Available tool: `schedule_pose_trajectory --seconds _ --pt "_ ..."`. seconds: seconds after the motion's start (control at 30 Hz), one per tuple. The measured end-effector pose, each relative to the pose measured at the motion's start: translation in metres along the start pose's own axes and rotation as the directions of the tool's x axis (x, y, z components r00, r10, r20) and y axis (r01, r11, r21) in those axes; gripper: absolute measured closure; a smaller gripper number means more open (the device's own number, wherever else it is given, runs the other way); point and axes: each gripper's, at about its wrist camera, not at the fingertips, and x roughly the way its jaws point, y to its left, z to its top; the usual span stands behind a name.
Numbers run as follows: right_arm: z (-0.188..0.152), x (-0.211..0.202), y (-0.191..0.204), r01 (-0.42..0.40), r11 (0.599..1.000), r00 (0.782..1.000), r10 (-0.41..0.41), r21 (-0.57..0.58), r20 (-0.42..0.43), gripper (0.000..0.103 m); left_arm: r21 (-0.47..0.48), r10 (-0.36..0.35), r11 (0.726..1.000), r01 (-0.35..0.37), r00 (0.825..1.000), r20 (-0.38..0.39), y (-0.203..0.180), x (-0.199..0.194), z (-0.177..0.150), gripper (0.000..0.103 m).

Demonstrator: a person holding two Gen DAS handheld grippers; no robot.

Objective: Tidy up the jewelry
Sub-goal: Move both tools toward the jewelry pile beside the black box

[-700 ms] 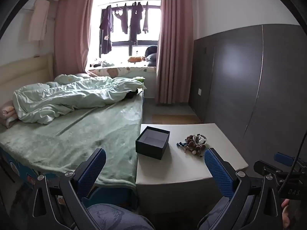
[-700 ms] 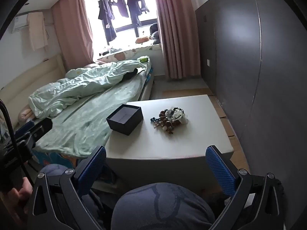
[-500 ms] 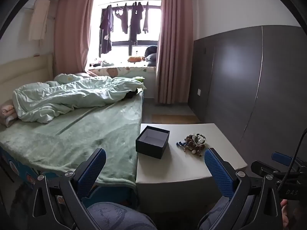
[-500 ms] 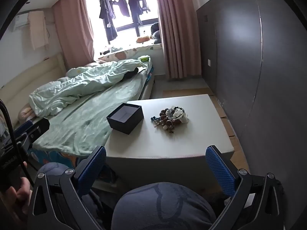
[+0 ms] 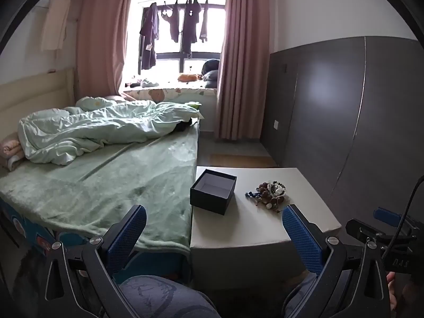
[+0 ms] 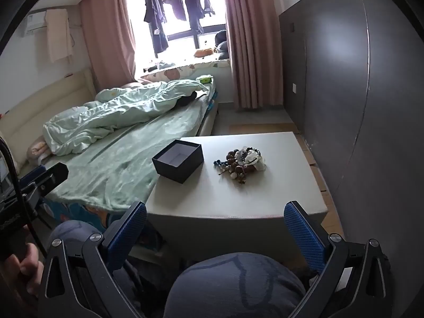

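A pile of beaded jewelry (image 5: 269, 192) (image 6: 240, 159) lies on a low white table (image 5: 254, 228) (image 6: 238, 196). An open, empty dark box (image 5: 213, 191) (image 6: 178, 160) stands on the table to the left of the pile. My left gripper (image 5: 213, 224) is open and empty, held back from the table's near edge. My right gripper (image 6: 214, 222) is open and empty, also short of the near edge. Each gripper's body shows at the side of the other's view.
A bed with a green blanket (image 5: 111, 177) (image 6: 114, 164) adjoins the table's left side. A dark wall panel (image 5: 357, 122) (image 6: 357, 92) runs along the right. The person's knees (image 6: 233, 286) (image 5: 164, 296) sit below the grippers.
Both views have crept slightly closer to the table. The right view has tilted down a little. The box and jewelry have not moved.
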Motion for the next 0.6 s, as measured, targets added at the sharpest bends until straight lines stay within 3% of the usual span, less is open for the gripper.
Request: schedule_pose_trajectory --seconds 0.6 --pt "0.004 -0.012 -0.014 0.036 0.998 0.999 -0.037 0.043 0.01 0.0 -0.007 -0.063 0.998 0.064 0.998 0.019 -0.001 -0.02 0.004 0.0"
